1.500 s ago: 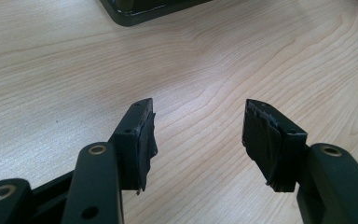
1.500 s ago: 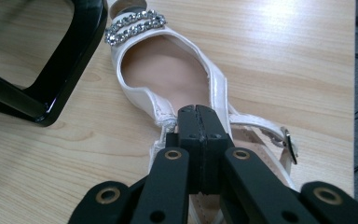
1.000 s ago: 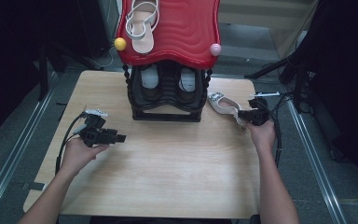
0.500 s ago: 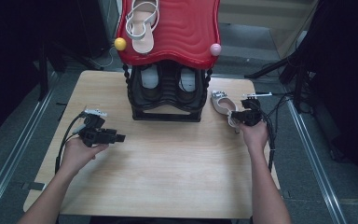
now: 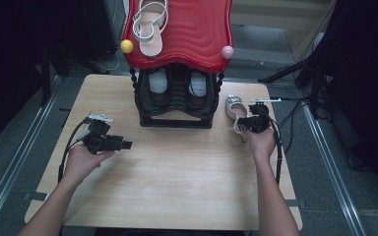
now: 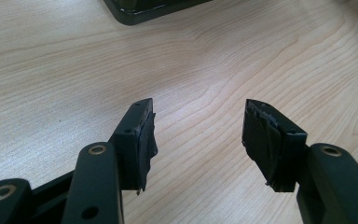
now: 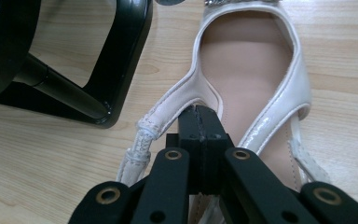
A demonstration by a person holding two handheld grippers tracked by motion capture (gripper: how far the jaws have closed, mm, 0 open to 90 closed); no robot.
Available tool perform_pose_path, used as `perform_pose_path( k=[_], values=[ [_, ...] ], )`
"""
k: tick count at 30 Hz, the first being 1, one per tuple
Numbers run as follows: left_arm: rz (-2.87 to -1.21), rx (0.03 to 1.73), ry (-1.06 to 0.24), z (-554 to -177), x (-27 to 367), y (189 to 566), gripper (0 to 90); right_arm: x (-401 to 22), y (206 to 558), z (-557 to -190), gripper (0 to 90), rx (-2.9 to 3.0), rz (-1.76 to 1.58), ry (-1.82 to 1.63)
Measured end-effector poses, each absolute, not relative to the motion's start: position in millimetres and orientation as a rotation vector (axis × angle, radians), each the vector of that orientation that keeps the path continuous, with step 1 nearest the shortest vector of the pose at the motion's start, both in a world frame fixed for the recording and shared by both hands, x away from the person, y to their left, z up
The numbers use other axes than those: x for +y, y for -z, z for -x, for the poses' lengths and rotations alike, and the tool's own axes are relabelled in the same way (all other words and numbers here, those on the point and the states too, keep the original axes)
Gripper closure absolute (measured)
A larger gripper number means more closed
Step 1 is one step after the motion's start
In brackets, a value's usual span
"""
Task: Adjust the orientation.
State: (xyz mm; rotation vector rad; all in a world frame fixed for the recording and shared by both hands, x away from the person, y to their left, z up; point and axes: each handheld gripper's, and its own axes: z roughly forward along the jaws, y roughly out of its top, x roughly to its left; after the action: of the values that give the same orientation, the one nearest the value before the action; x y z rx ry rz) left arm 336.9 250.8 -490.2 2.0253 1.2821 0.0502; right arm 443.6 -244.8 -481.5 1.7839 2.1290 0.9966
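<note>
Right gripper (image 7: 199, 112) is clamped tight on the heel strap of the white sandal (image 7: 256, 74), right beside the black shoe rack (image 5: 175, 98). Left gripper (image 6: 198, 126) hovers over the table (image 6: 51, 70), jaws wide apart and empty.

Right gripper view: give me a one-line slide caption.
Right tool shut on the white sandal's heel strap, beside the black shoe rack's foot on the wooden table.

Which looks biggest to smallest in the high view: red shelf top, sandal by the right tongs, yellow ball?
1. Red shelf top
2. Sandal, though the shelf top sits nearer the camera
3. Yellow ball
</note>
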Motion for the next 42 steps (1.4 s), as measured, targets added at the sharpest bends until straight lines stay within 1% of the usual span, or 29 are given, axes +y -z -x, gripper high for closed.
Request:
perform_pose_path(
  k=[4, 11, 13, 21, 31, 36, 42],
  values=[
    [-2.025, 1.282, -0.049, -336.8, 251.2, 489.8, 44.3, -239.5, 480.8, -444.1, 90.0, 2.143, -1.769, -0.974],
    [-2.023, 1.284, -0.050, -336.7, 251.5, 490.1, 44.2, -242.7, 478.4, -442.8, 90.0, 2.131, -1.758, -0.974],
    [-2.024, 1.285, -0.048, -336.5, 251.4, 490.0, 44.2, -245.8, 477.6, -444.0, 89.9, 2.135, -1.707, -0.964],
    [-2.023, 1.284, -0.047, -336.4, 251.3, 489.9, 44.2, -256.4, 464.3, -443.4, 83.4, 2.099, -1.686, -0.961],
    [-2.023, 1.282, -0.045, -336.3, 251.1, 489.9, 44.2, -251.6, 443.5, -448.7, 80.6, 2.087, -1.648, -1.011],
    [-2.024, 1.279, -0.043, -336.2, 250.9, 490.1, 44.2, -244.5, 446.7, -454.5, 79.0, 2.102, -1.653, -1.010],
    [-2.023, 1.278, -0.042, -336.2, 250.9, 490.0, 44.2, -235.4, 460.7, -462.6, 76.5, 2.134, -1.657, -0.983]
  ],
)
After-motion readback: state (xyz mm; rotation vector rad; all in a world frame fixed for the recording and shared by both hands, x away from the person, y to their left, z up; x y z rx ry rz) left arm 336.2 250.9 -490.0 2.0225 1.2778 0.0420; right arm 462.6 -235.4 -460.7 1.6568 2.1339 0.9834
